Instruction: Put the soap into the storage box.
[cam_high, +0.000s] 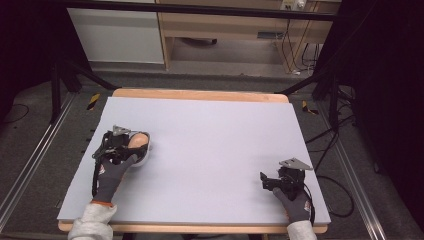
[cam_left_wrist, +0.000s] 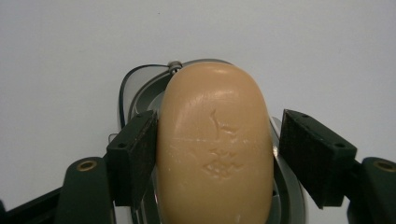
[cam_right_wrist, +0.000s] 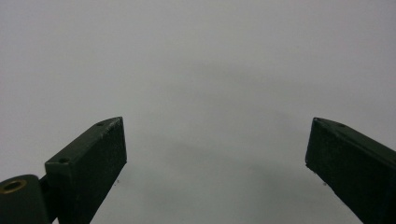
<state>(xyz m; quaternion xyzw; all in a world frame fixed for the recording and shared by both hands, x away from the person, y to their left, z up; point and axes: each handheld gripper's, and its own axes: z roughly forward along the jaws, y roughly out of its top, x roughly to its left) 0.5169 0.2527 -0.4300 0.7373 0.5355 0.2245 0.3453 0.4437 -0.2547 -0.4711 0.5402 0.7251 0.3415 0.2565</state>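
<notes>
A tan oval soap bar (cam_left_wrist: 215, 149) with a stamped mark lies in a grey soap dish (cam_left_wrist: 140, 86) on the pale table top (cam_high: 215, 130). My left gripper (cam_left_wrist: 217, 140) is open around the bar: its left pad (cam_left_wrist: 140, 154) touches the soap's side, while the right pad (cam_left_wrist: 308, 154) stands a sliver away. In the high view the soap (cam_high: 140, 141) and its dish (cam_high: 145, 159) sit at the table's left, with the left gripper (cam_high: 134, 149) over them. My right gripper (cam_high: 263, 179) rests low at the near right, open, with bare table between its jaws (cam_right_wrist: 215, 140).
The table's wooden edge (cam_high: 200, 94) shows at the far side. Black frame legs (cam_high: 55, 95) and cables (cam_high: 325, 145) stand on the floor around it. A wooden shelf unit (cam_high: 225, 30) is beyond.
</notes>
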